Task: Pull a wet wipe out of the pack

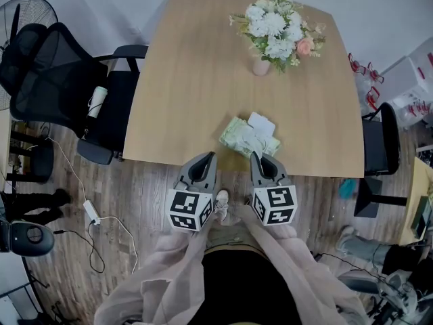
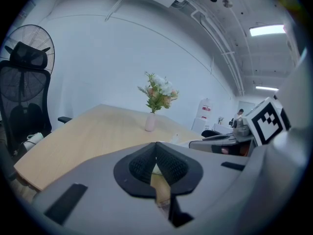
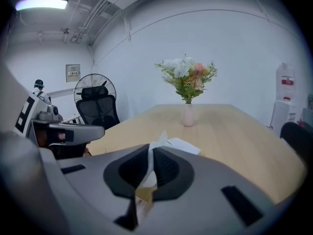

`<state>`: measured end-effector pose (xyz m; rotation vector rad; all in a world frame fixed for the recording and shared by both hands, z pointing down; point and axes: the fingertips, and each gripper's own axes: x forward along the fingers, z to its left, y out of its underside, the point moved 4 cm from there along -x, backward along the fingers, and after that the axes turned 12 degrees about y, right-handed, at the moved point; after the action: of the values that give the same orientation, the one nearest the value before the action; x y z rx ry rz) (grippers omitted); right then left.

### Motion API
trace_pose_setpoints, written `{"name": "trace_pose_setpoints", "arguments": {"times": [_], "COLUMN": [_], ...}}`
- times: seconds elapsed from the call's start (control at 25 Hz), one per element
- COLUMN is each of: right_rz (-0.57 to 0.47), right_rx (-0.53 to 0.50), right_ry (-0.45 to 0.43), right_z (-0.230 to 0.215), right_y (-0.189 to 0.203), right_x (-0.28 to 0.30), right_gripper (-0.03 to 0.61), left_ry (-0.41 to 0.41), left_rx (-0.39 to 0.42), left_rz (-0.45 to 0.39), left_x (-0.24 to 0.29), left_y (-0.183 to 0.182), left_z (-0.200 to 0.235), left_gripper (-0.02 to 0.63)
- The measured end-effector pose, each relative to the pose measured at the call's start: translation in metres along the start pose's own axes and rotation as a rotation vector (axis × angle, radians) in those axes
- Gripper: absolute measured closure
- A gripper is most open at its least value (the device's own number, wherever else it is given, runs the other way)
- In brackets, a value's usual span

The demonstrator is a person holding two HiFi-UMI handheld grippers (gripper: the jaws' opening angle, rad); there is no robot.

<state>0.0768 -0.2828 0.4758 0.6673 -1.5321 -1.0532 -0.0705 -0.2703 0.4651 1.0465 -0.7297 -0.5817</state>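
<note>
A wet wipe (image 3: 157, 140) is pinched in the closed fingers of the right gripper (image 3: 150, 151) over the pack (image 1: 237, 135) at the desk's (image 1: 189, 80) near edge, the left gripper (image 2: 156, 148) is held shut and empty, and drawing the wipe free is judged not yet done.

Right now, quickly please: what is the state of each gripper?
Left gripper: jaws closed, nothing held.
Right gripper: jaws closed on a wet wipe.

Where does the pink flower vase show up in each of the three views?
Head view: vase near the top, right of centre.
Left gripper view: vase at centre, above the jaws.
Right gripper view: vase right of centre, above the jaws.
Shared landmark: black mesh chair, left of the vase in every view.
</note>
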Motion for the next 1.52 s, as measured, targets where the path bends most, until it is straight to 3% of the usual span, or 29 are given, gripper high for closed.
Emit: {"name": "trace_pose_setpoints", "arguments": {"times": [1.52], "right_rz": [-0.077], "right_rx": [0.047], "right_ry": [0.004], "right_z": [-0.008], "right_y": [-0.015], "right_x": [-0.03], "right_gripper": [0.563], "left_ry": [0.035], "left_rx": [0.034], "left_rz": [0.007], "left_x": [0.004], "left_y": [-0.003], "left_z": [-0.011], "left_gripper": [0.603]}}
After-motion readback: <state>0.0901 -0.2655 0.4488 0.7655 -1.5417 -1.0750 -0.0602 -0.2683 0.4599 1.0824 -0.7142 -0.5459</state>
